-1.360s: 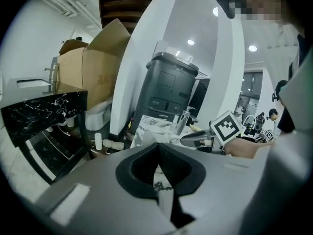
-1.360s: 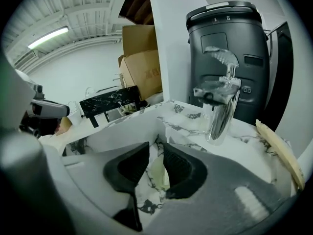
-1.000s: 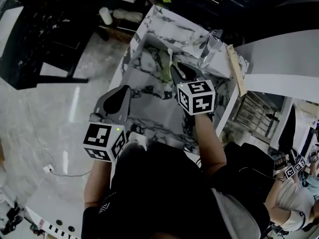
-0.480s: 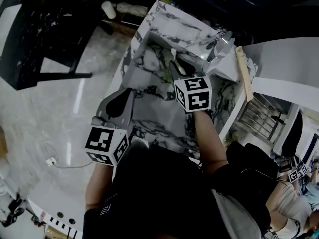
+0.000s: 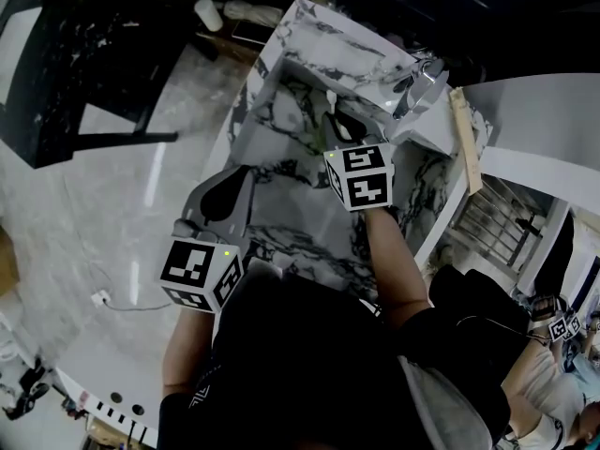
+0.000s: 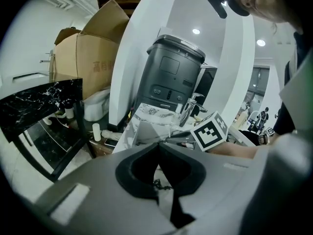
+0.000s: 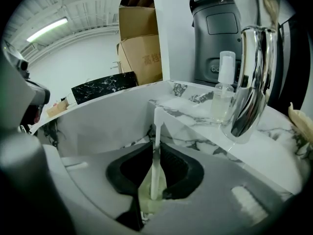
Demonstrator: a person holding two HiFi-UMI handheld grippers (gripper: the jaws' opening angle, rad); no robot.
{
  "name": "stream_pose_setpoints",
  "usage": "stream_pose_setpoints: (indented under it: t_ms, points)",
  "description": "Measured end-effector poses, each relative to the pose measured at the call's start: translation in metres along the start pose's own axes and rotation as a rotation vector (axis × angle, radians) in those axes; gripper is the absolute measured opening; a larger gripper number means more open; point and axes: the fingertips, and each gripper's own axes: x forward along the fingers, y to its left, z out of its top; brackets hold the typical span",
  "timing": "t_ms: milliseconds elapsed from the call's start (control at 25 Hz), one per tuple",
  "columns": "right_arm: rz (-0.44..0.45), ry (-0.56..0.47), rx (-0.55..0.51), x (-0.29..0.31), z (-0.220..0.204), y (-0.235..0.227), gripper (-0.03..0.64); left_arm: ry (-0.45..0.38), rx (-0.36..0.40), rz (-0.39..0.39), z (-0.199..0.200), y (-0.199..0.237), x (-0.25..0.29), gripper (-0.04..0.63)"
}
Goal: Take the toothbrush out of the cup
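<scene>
A white toothbrush [image 7: 156, 131] stands upright in a pale yellow-green cup [image 7: 145, 196] inside the marble sink basin [image 5: 281, 111]. My right gripper [image 7: 157, 145] reaches down over the cup; its jaws have just been closing and now press on the toothbrush handle from both sides. In the head view the right gripper [image 5: 336, 126] hides most of the cup, and only the toothbrush tip [image 5: 331, 101] shows above it. My left gripper [image 5: 228, 184] hangs at the sink's near left side, shut and holding nothing; in its own view the left gripper [image 6: 157, 144] tips meet.
A chrome tap [image 7: 250, 82] and a clear pump bottle [image 7: 223, 89] stand on the marble ledge right of the basin. Cardboard boxes [image 6: 85, 58] and a dark bin [image 6: 171, 80] are behind the sink. A black marble table [image 5: 75, 54] stands to the left on the glossy floor.
The right gripper has sunk a little over the cup in the basin. The left gripper has stayed where it was.
</scene>
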Motion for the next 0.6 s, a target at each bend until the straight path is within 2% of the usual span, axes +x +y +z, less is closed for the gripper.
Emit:
stream_pose_setpoints:
  t_ms: [600]
  points:
    - [-0.058, -0.054, -0.086, -0.025, 0.019, 0.016, 0.046, -0.051, 0.002, -0.019, 0.01, 0.001, -0.018, 0.015]
